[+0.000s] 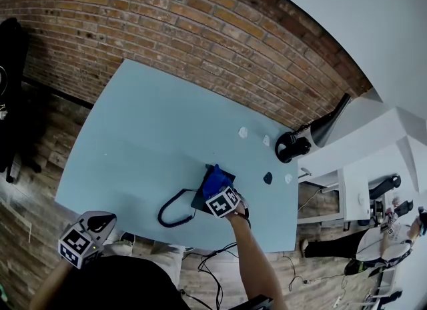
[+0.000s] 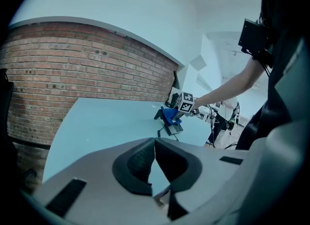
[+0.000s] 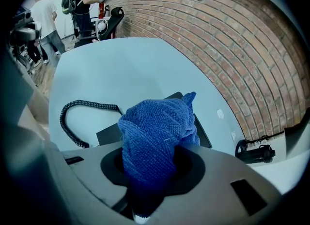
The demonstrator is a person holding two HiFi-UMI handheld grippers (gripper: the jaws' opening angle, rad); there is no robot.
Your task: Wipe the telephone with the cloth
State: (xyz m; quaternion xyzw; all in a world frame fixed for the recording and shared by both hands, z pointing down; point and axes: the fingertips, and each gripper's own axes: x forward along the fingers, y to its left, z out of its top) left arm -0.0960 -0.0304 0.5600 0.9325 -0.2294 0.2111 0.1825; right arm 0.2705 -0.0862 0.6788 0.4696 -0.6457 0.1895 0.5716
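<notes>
A black telephone [image 1: 199,199] lies near the front edge of the light blue table [image 1: 147,135], and its coiled cord [image 1: 172,214] loops out to the left. My right gripper [image 1: 217,192] is shut on a bunched blue cloth [image 3: 157,139], which rests on top of the telephone [image 3: 109,133] and hides most of it. The left gripper [image 1: 99,223] hangs off the table's front left corner, well away from the phone, with its jaws shut [image 2: 155,144] on nothing. From the left gripper view the cloth [image 2: 169,115] and the phone [image 2: 175,128] show far across the table.
Black headphones [image 1: 292,146] sit at the table's far right corner. Small white scraps [image 1: 243,132] and a dark bit [image 1: 267,178] lie right of the phone. A brick wall [image 1: 167,29] backs the table. White shelving [image 1: 373,162] stands to the right. People stand in the distance [image 3: 46,13].
</notes>
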